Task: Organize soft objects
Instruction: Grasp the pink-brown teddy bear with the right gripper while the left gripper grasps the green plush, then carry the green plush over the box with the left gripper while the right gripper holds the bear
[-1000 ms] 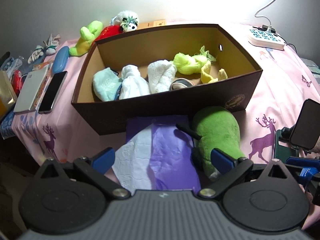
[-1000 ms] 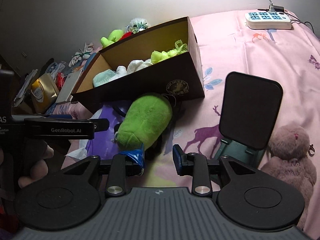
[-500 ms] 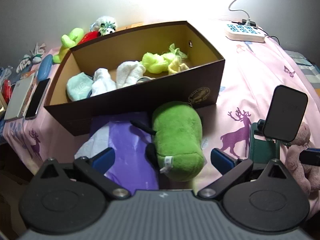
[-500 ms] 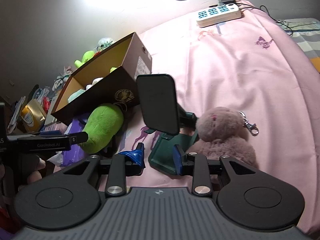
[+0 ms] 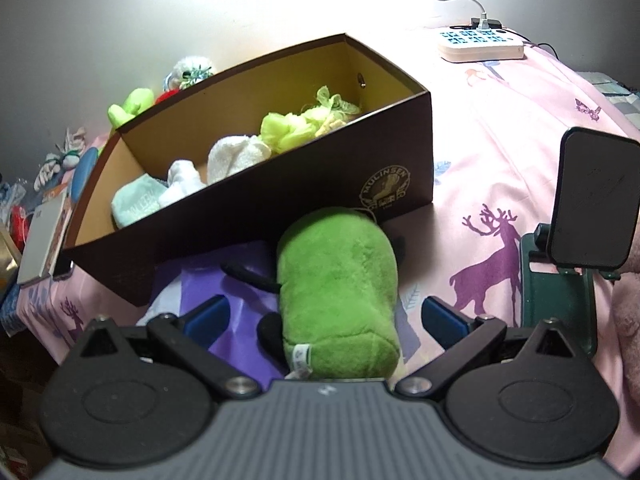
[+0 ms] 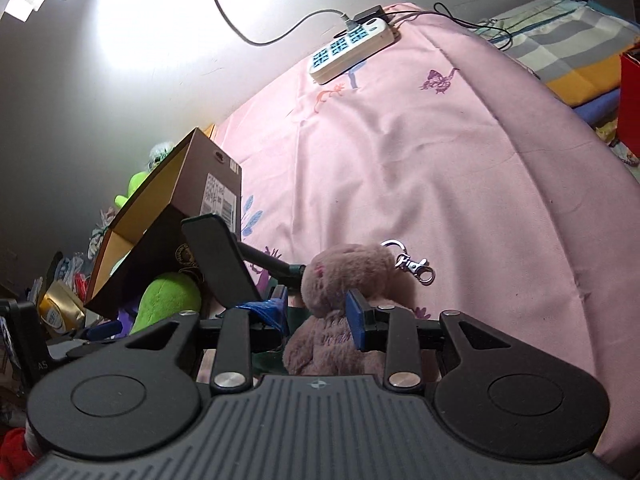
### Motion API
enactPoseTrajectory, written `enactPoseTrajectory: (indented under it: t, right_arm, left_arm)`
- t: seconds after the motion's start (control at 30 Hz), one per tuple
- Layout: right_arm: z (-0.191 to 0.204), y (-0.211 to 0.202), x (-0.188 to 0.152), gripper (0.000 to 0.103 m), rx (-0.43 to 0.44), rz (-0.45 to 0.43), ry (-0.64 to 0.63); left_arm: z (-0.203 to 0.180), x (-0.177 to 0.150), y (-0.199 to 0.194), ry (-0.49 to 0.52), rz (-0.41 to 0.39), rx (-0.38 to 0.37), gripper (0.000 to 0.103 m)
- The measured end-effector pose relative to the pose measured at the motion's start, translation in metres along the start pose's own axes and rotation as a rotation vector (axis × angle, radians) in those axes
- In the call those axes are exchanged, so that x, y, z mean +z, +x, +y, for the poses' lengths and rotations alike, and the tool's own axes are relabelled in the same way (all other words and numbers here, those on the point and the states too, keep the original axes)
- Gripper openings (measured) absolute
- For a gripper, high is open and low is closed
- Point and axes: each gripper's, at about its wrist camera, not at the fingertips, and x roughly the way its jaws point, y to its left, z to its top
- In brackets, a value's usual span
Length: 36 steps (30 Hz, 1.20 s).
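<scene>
A green plush toy [image 5: 336, 280] lies on the pink sheet against the front wall of a brown cardboard box [image 5: 280, 208]. It sits between the spread fingers of my left gripper [image 5: 324, 312], which is open with neither pad touching it. The box holds a mint cloth [image 5: 136, 204], white socks [image 5: 232, 156] and yellow-green mesh [image 5: 288, 128]. A pink-brown plush [image 6: 348, 276] with a metal key clasp [image 6: 412, 266] lies between the fingers of my right gripper [image 6: 314, 314]. The jaws stand narrow around it and do not visibly squeeze it.
A dark green phone stand with a black plate [image 5: 592, 200] stands between the two plush toys. A purple bag [image 5: 224, 292] lies under the green plush. A power strip [image 5: 480, 44] rests at the back. More toys [image 5: 132, 104] sit behind the box, with books [image 5: 44, 236] to its left.
My left gripper moved right and closer, so the green plush now lies between its fingers. My right gripper swung right, from the green plush past the phone stand to the pink-brown plush.
</scene>
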Motion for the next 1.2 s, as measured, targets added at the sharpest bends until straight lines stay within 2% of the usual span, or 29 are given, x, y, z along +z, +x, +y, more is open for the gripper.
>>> enactPoseTrajectory:
  t: [0.17, 0.23, 0.3, 0.4, 0.67, 0.93, 1.07, 1.2]
  right_arm:
    - [-0.012, 0.003, 0.004, 0.014, -0.006, 0.0, 0.044]
    - [-0.016, 0.005, 0.004, 0.014, -0.016, 0.005, 0.046]
    - [-0.02, 0.007, 0.004, 0.014, -0.022, 0.015, 0.056]
    - [-0.024, 0.011, 0.005, 0.014, -0.024, 0.025, 0.067]
    - [-0.035, 0.015, 0.01, 0.014, -0.025, 0.041, 0.098]
    - [-0.042, 0.022, 0.008, 0.015, 0.001, 0.088, 0.104]
    - [-0.048, 0.023, 0.01, 0.015, 0.007, 0.107, 0.131]
    - [-0.045, 0.024, 0.009, 0.016, -0.011, 0.116, 0.104]
  left_arm:
    - [-0.01, -0.003, 0.016, 0.032, 0.016, 0.024, 0.1]
    - [-0.014, -0.004, 0.019, 0.044, 0.011, 0.031, 0.097]
    - [-0.02, -0.004, 0.021, 0.062, 0.003, 0.051, 0.085]
    - [-0.026, -0.003, 0.023, 0.097, -0.008, 0.085, 0.073]
    - [-0.032, -0.002, 0.02, 0.115, -0.011, 0.099, 0.068]
    - [-0.03, 0.003, 0.005, 0.076, -0.035, 0.028, 0.067]
    - [-0.021, 0.007, 0.004, 0.007, 0.002, -0.025, 0.067]
    - [-0.009, 0.014, 0.0, -0.075, 0.04, -0.081, 0.066]
